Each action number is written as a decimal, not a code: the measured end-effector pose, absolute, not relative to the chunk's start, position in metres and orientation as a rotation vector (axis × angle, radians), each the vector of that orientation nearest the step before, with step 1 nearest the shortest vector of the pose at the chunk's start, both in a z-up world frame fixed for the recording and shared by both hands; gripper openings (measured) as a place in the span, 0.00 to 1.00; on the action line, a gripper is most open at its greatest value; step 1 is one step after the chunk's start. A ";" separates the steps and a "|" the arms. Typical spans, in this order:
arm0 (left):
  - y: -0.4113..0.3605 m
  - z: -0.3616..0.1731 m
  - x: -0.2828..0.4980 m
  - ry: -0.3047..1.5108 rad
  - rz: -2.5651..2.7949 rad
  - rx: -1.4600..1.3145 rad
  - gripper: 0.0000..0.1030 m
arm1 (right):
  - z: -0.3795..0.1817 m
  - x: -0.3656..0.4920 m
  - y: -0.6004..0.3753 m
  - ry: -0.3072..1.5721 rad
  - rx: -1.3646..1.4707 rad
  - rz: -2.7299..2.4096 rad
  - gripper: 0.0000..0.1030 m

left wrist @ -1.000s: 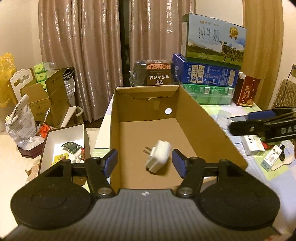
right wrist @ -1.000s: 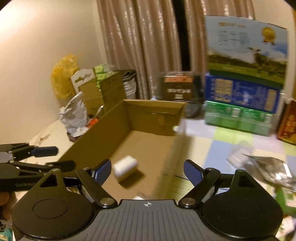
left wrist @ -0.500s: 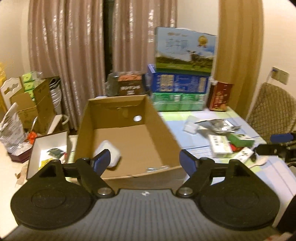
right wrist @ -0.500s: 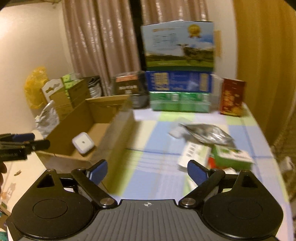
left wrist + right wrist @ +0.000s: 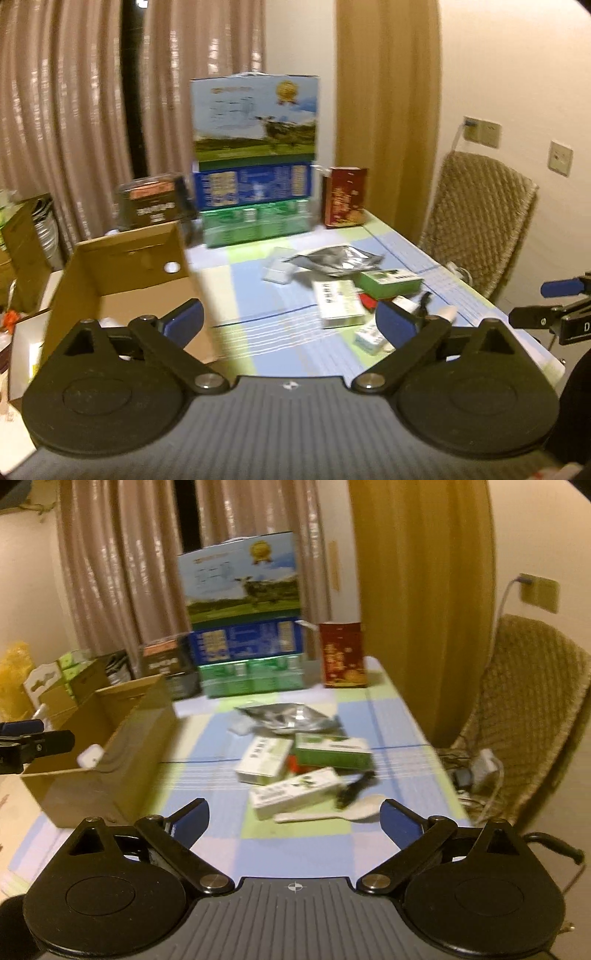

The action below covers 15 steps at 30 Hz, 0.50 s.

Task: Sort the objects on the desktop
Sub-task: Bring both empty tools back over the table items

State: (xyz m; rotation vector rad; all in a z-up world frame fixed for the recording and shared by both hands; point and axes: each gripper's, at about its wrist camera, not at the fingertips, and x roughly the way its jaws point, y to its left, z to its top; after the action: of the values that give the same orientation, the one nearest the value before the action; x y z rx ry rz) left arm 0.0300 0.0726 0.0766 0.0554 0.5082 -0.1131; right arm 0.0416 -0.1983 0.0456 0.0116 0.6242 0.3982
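Both claws hang spread wide, holding nothing: the left gripper (image 5: 290,321) just right of the carton (image 5: 122,273), the right gripper (image 5: 293,818) further right, above the table (image 5: 391,716). A white charger (image 5: 89,756) lies inside the carton. Right of the carton sits a loose heap: a foil bag (image 5: 286,717), a green box (image 5: 332,755), two white boxes (image 5: 264,758), a spoon (image 5: 332,814).
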 end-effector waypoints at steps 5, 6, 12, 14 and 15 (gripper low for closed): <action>0.041 0.060 0.052 0.548 -0.176 0.085 0.95 | 0.032 0.053 -0.221 0.638 -0.011 0.368 0.94; 0.036 0.056 0.057 0.557 -0.189 0.094 0.95 | 0.029 0.056 -0.224 0.644 -0.013 0.365 0.94; 0.009 0.025 0.087 0.619 -0.277 0.152 0.95 | 0.016 0.085 -0.231 0.682 -0.144 0.439 0.94; 0.001 0.015 0.099 0.639 -0.313 0.175 0.94 | 0.013 0.097 -0.230 0.691 -0.221 0.506 0.94; -0.002 0.011 0.105 0.649 -0.329 0.189 0.94 | 0.010 0.102 -0.230 0.691 -0.265 0.540 0.93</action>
State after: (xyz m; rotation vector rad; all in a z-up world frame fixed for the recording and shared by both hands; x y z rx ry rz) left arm 0.1054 -0.0019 0.0105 0.1887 0.6487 -0.3288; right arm 0.1022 -0.2299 0.0099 -0.2652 0.6909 0.5398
